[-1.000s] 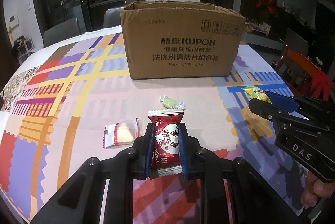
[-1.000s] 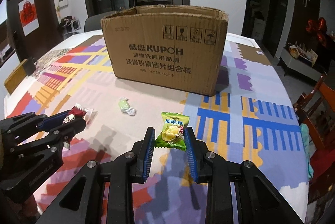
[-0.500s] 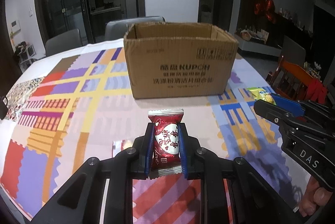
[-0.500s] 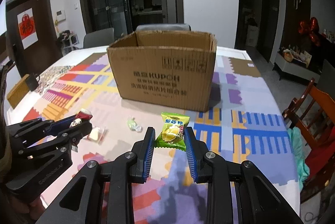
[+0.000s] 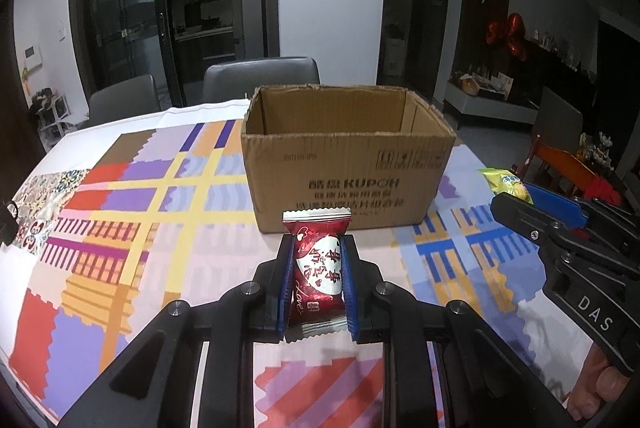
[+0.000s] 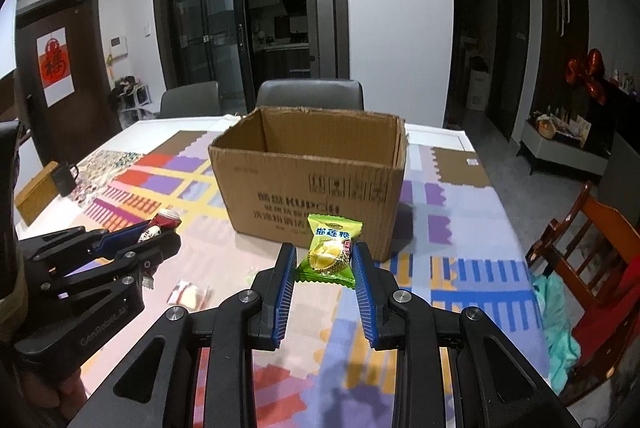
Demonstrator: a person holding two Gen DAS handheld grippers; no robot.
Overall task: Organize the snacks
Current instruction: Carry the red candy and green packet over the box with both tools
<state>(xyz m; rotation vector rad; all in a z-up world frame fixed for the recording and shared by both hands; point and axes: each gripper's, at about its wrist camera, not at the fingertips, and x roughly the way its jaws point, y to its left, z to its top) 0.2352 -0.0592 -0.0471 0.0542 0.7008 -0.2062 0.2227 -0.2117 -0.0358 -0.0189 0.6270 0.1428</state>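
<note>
Both your grippers have risen toward the cardboard box (image 5: 348,163): left gripper (image 5: 316,286) clamps the red candy (image 5: 318,276), right gripper (image 6: 325,274) the green durian candy (image 6: 330,252), high enough, seemingly, to clear its rim.

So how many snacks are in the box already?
None that I can see: the brown cardboard box looks empty. In hand: left gripper holds a red-wrapped candy, right gripper a green durian candy. A white-wrapped snack waits on the table.
</note>
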